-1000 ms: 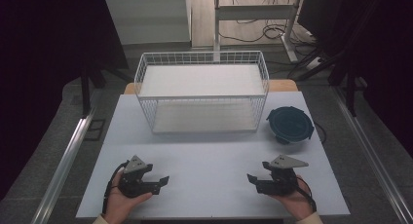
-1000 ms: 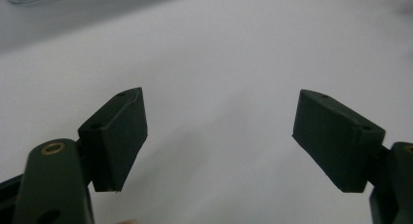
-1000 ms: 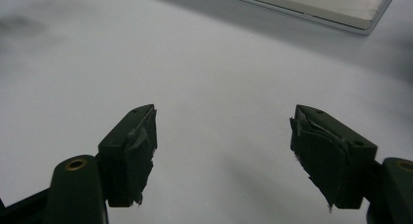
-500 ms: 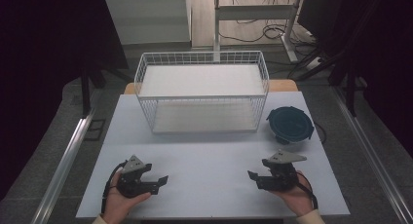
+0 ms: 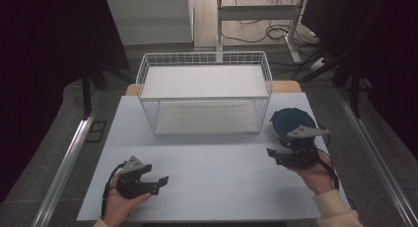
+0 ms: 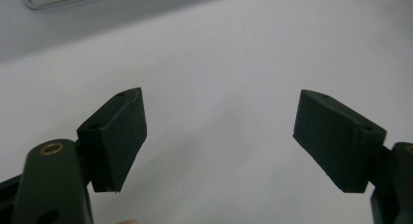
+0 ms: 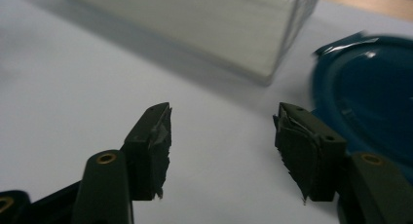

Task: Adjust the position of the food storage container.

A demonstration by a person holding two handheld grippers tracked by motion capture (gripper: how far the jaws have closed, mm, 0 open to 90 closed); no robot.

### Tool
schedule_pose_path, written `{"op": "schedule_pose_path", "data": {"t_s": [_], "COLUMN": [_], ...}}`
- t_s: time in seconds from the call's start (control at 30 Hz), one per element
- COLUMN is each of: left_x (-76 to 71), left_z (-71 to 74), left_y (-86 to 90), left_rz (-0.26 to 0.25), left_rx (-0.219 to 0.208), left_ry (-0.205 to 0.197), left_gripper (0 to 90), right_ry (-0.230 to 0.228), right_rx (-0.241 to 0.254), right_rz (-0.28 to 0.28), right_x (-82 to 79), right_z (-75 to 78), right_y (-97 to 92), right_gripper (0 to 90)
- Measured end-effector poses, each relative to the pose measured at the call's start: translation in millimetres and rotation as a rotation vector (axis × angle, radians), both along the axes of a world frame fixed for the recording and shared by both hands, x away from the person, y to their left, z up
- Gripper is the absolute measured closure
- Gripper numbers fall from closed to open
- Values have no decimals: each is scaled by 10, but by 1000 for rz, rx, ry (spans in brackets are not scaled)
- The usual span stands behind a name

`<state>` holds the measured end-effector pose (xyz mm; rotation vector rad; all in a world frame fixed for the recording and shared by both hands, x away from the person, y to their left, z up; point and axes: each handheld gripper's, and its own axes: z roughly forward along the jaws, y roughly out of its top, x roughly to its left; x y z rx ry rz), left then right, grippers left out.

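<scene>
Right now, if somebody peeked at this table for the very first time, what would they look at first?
Probably the big white wire basket standing at the far middle of the table. Next, the dark blue round lid lying to its right, just beyond the right gripper, whose jaws are open. The left gripper, open too, sits near the front left over bare tabletop.

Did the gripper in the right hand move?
Yes. The right gripper has moved forward, away from the table's near edge, toward the round dark blue lid beside the white wire basket.
</scene>
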<state>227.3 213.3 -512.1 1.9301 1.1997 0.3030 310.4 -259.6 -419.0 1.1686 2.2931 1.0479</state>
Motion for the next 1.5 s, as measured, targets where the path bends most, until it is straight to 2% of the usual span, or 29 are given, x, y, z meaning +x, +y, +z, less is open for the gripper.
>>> {"op": "schedule_pose_path", "data": {"t_s": [0.1, 0.13, 0.2, 0.27, 0.37, 0.4, 0.43, 0.47, 0.5, 0.57, 0.67, 0.7, 0.73, 0.77, 0.8, 0.9, 0.97, 1.0, 1.03, 1.27, 1.33, 1.43, 1.5], "left_x": [6, 6, 10, 11, 20, 20, 32, 32, 41, 44, 45, 44, 44, 45, 46, 51, 53, 53, 56, 55, 52, 54, 55], "left_z": [0, 0, -4, -6, -9, -9, -12, -12, -17, -21, -23, -23, -23, -21, -18, -24, -27, -27, -29, -29, -27, -25, -27], "left_y": [15, 15, 19, 18, 26, 26, 32, 32, 37, 43, 51, 53, 53, 56, 65, 78, 81, 81, 80, 83, 87, 95, 97], "left_rz": [5, 5, 5, 7, 12, 12, 13, 13, 15, 15, 18, 20, 20, 22, 29, 37, 38, 38, 36, 34, 36, 37, 37], "left_rx": [-2, -2, -3, -2, -2, -2, 1, 1, 0, 1, 1, 2, 2, 4, 1, 0, 1, 1, -1, -4, -4, -2, -3], "left_ry": [3, 3, 6, 4, 1, 1, 4, 4, 3, 4, 4, 3, 3, 2, -1, 0, 1, 1, 3, 4, 1, 3, 4], "left_gripper": [193, 193, 193, 193, 194, 194, 194, 194, 194, 194, 194, 195, 195, 195, 195, 196, 197, 196, 197, 197, 197, 197, 197], "right_ry": [-6, -6, 4, 8, 28, 28, 43, 43, 55, 69, 96, 103, 103, 107, 111, 130, 142, 142, 148, 170, 168, 174, 183], "right_rx": [20, 20, 32, 31, 18, 18, 25, 25, 40, 20, 19, 12, 12, -4, -45, -70, -108, -108, -110, -96, -113, -100, -112], "right_rz": [-33, -33, -55, -58, -90, -90, -97, -97, -93, -110, -142, -150, -150, -150, -161, -167, -178, -178, -190, -277, -287, -305, -313], "right_x": [140, 140, 296, 349, 557, 557, 655, 655, 755, 861, 1043, 1105, 1105, 1167, 1294, 1467, 1575, 1575, 1662, 1926, 1991, 2067, 2109], "right_z": [119, 119, 186, 200, 245, 245, 257, 257, 259, 255, 233, 221, 221, 212, 192, 170, 154, 154, 146, 24, -17, -79, -143], "right_y": [-110, -110, -196, -215, -259, -259, -264, -264, -265, -258, -287, -295, -295, -302, -294, -273, -256, -256, -263, -387, -420, -457, -460], "right_gripper": [428, 428, 467, 469, 477, 477, 478, 478, 486, 500, 575, 627, 627, 681, 743, 829, 865, 865, 887, 892, 892, 893, 893]}}
